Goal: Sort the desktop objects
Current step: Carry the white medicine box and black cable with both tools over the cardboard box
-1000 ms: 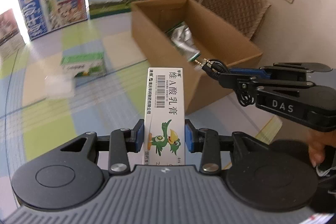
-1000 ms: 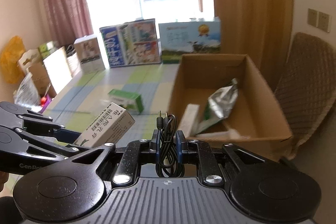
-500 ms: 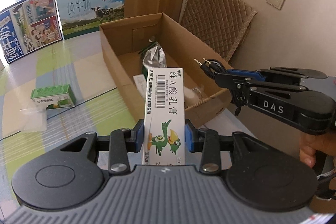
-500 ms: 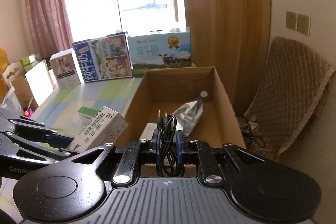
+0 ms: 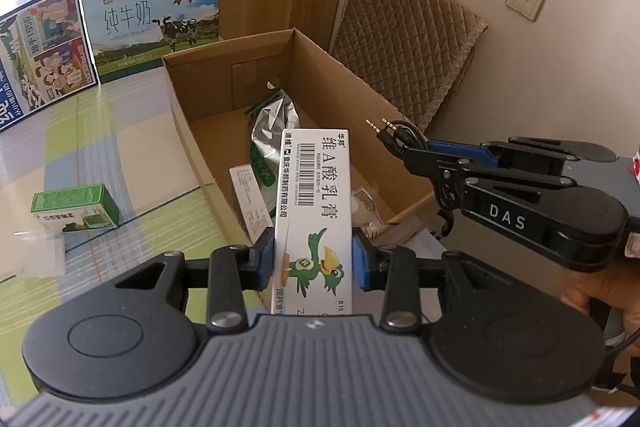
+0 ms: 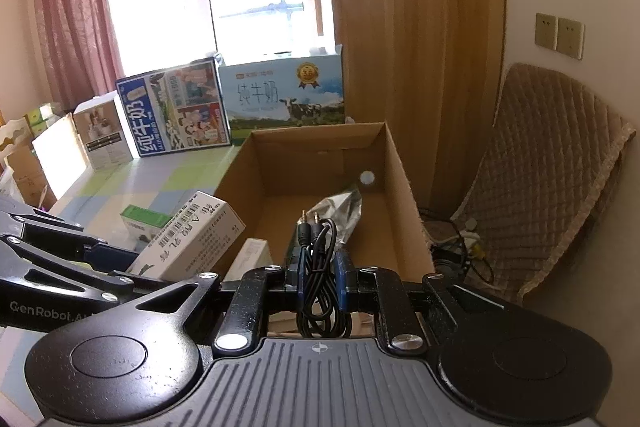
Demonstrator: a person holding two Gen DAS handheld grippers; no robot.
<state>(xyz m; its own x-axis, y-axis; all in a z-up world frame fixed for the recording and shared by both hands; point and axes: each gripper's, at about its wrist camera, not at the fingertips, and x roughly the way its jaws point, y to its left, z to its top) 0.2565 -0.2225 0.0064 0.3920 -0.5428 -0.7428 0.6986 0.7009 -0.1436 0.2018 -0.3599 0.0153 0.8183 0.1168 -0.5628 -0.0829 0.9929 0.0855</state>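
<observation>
My left gripper [image 5: 314, 255] is shut on a white ointment box [image 5: 316, 203] with a green bird print, held upright over the near end of the open cardboard box [image 5: 320, 67]. My right gripper [image 6: 319, 277] is shut on a coiled black audio cable [image 6: 316, 259], its two plugs pointing up. From the left wrist view the right gripper [image 5: 416, 151] hangs at the carton's right wall with the cable [image 5: 396, 135]. The right wrist view has the ointment box [image 6: 188, 243] at the left. Inside the carton lie a silver foil pouch [image 5: 274, 131] and a white box [image 5: 248, 199].
A small green and white box [image 5: 76, 213] and a clear plastic bag [image 5: 36, 255] lie on the checked table to the left. Milk cartons [image 5: 156, 27] stand at the table's far edge. A quilted chair [image 5: 404, 43] is behind the carton, against a wall with sockets.
Both grippers have moved toward the cardboard box with their loads; the carton now sits right under and ahead of them, and the green box has slid to the left of view.
</observation>
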